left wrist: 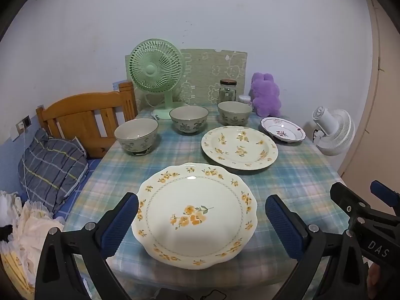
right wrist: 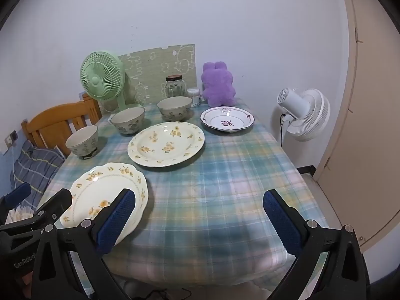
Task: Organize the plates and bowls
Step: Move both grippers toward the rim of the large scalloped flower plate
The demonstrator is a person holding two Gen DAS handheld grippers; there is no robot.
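Progress: I judge the task not yet begun. Three plates and three floral bowls lie separate on the checked tablecloth (right wrist: 225,175), none stacked. I hold the left gripper (left wrist: 201,221) wide open and empty above the near scalloped plate (left wrist: 197,215). The right gripper (right wrist: 198,221), also open and empty, hovers over bare cloth beside it.

Count:
- Plates: scalloped plate, yellow-flowered plate (left wrist: 239,147), small red-trimmed plate (left wrist: 283,130).
- Bowls: left bowl (left wrist: 136,136), middle bowl (left wrist: 188,119), right bowl (left wrist: 234,113).

- A green desk fan (left wrist: 155,69) is stood at the far left of the surface (left wrist: 287,182), which is covered by a blue-green plaid cloth.
- A patterned green board (left wrist: 212,75) is leaned against the wall behind it.
- A lidded glass jar (left wrist: 227,91) and a small white jar (left wrist: 244,99) are placed beside a purple plush toy (left wrist: 266,95).
- A white fan (right wrist: 303,115) is seen off the right edge.
- A wooden bed frame (left wrist: 82,115) and a striped pillow (left wrist: 53,167) are seen to the left.
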